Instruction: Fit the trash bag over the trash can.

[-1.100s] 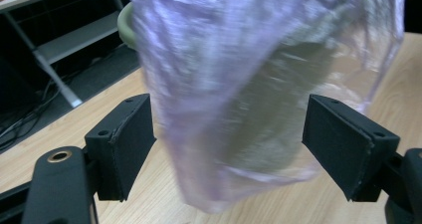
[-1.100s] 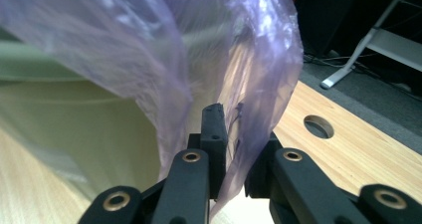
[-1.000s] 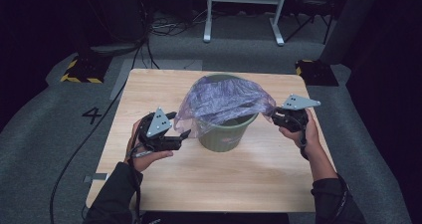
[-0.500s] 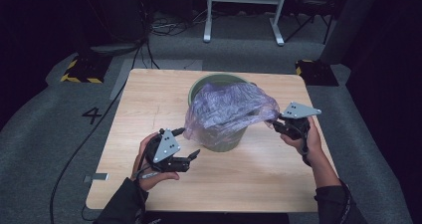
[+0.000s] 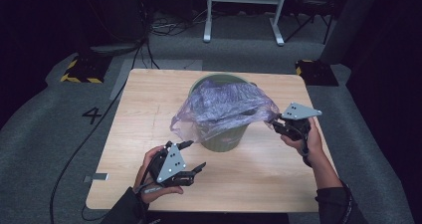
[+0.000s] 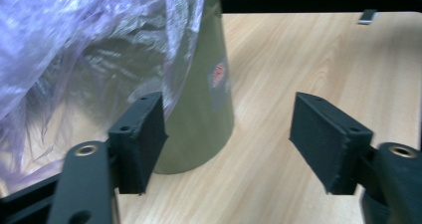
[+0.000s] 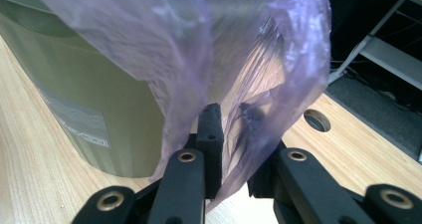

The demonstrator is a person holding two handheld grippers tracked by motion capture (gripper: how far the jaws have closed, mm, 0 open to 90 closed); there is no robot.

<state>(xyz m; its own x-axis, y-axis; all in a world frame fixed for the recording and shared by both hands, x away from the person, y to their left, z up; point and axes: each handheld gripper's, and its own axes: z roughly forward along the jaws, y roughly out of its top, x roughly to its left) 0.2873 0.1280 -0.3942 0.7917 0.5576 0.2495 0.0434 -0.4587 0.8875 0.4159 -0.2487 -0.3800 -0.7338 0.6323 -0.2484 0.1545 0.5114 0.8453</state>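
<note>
From the high view, the green bin [image 5: 220, 129] stands in the middle of the worktop [image 5: 149, 114]. The purple bag [image 5: 224, 109] lies loose over its top and hangs down the sides. The right tongs [image 5: 275, 125] pinch the bag's edge, just beside the bin. The left tongs [image 5: 193, 157] hang in front of the bin, a little apart from it, with nothing in them. I think the job is to fit the bag over the rim.

In the left gripper view, the left tongs [image 6: 234, 144] stand wide open and have just closed a little, with nothing between them. The bag [image 6: 84, 50] hangs up and to their left, and the bin [image 6: 204, 104] is right ahead. Go for that loose edge first, not the bin wall.

In the right gripper view, the right tongs [image 7: 230, 134] are squeezed tight on a fold of bag [image 7: 209, 50]. Keep that grip soft and steady. Pull both sides out gently so the thin bag does not rip.
</note>
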